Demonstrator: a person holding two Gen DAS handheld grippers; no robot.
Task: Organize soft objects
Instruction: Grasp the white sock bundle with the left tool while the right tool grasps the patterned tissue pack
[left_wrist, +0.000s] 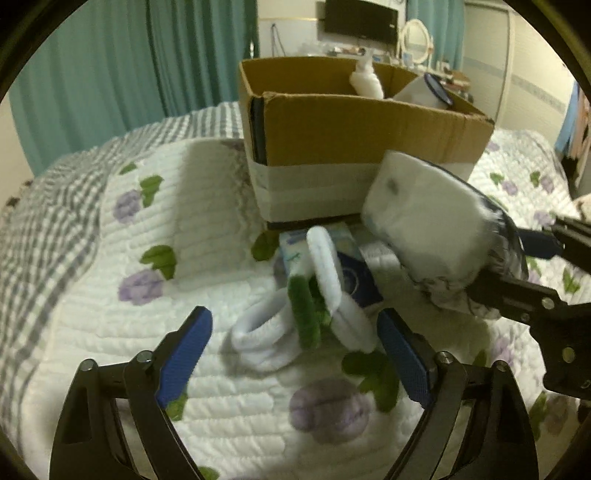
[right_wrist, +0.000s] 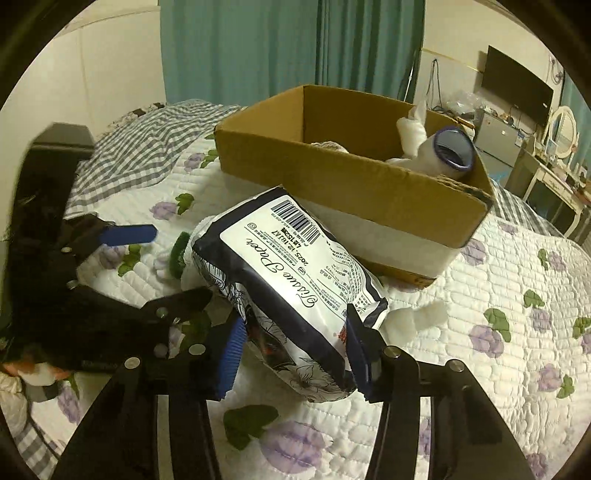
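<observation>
My right gripper (right_wrist: 295, 354) is shut on a tissue paper pack (right_wrist: 291, 273), white and dark blue with a barcode, and holds it above the quilt in front of the cardboard box (right_wrist: 369, 199). The pack also shows in the left wrist view (left_wrist: 424, 221). My left gripper (left_wrist: 291, 350) is open, low over a white and green fuzzy soft toy (left_wrist: 306, 314) that lies on the quilt between its fingers. The box (left_wrist: 354, 129) holds a white soft toy (right_wrist: 412, 129) and a white roll with a blue end (right_wrist: 450, 151).
A small blue and white pack (left_wrist: 347, 266) lies behind the fuzzy toy. A white soft piece (right_wrist: 417, 314) lies by the box. A grey checked blanket (left_wrist: 48, 206) covers the bed's far left. Teal curtains (right_wrist: 288, 48) and a desk (right_wrist: 546, 166) stand beyond.
</observation>
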